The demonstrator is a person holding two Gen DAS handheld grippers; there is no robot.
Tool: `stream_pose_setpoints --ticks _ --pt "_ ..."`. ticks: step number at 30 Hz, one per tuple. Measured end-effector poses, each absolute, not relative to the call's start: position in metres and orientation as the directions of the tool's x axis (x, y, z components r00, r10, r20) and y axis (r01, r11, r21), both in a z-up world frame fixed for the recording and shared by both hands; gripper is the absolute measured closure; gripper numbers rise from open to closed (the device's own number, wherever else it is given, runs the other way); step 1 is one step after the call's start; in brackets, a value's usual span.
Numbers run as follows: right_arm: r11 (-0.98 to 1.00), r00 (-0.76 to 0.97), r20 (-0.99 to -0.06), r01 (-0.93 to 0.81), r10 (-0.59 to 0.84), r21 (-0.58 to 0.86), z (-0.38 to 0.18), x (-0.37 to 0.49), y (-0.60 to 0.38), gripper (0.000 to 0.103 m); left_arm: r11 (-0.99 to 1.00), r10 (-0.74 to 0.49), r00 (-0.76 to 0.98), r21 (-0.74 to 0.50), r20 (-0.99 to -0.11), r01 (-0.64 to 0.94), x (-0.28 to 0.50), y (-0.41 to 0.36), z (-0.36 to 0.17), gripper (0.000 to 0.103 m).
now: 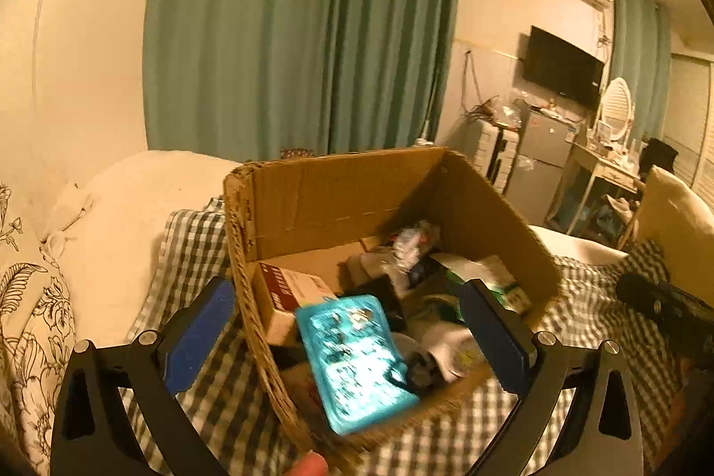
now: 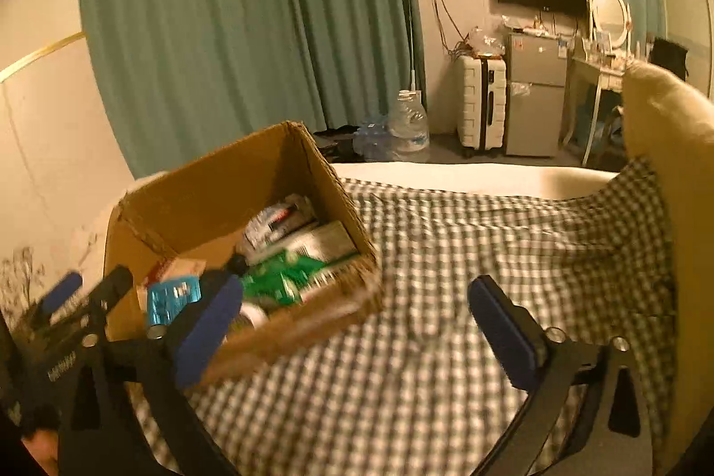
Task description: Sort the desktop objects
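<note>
An open cardboard box (image 1: 330,190) sits on a checked cloth (image 1: 196,248) and holds several items. A blurred turquoise pack (image 1: 357,360) lies in its near part, between but apart from the wide-open fingers of my left gripper (image 1: 352,333). A white and red box (image 1: 290,293) and crumpled packets (image 1: 415,244) are also inside. In the right wrist view the box (image 2: 223,186) is at the left with a green packet (image 2: 285,279) and the turquoise pack (image 2: 174,297). My right gripper (image 2: 352,320) is open and empty over the cloth (image 2: 468,253). The left gripper (image 2: 76,306) shows at far left.
A floral cushion (image 1: 31,297) and a white pillow (image 1: 134,208) lie left of the box. A cream cushion (image 2: 678,163) stands at the right. The right gripper shows as a dark shape (image 1: 660,302). Beyond are curtains, water bottles (image 2: 406,128), a suitcase and a fridge.
</note>
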State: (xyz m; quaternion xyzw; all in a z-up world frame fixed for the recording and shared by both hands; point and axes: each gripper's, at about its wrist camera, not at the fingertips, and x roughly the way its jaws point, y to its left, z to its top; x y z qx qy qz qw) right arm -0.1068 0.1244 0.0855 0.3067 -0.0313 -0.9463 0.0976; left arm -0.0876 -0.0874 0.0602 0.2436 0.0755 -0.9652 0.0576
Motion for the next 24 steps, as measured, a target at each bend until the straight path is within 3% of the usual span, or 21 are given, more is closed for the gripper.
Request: stream_pose_setpoints --ticks 3,9,14,24 --pt "-0.981 -0.791 -0.582 0.177 -0.19 0.08 0.083 -0.089 0.133 0.0 -0.981 -0.043 -0.878 -0.148 -0.476 0.129 -0.071 -0.075 0.061 0.0" --pt "-0.995 -0.817 -0.568 0.099 -0.098 0.03 0.049 -0.065 0.146 0.0 -0.985 -0.083 -0.892 -0.097 -0.444 0.14 -0.05 -0.051 0.047 0.0" --pt "-0.994 -0.798 -0.595 0.048 -0.097 0.098 0.006 -0.061 0.168 0.0 -0.991 -0.045 -0.891 -0.093 -0.453 0.098 -0.045 -0.038 0.019 0.0" --pt "-0.996 -0.785 -0.615 0.038 -0.077 0.076 0.0 -0.072 0.163 0.0 -0.997 -0.063 -0.88 -0.008 -0.471 0.076 -0.048 -0.019 0.007 0.0"
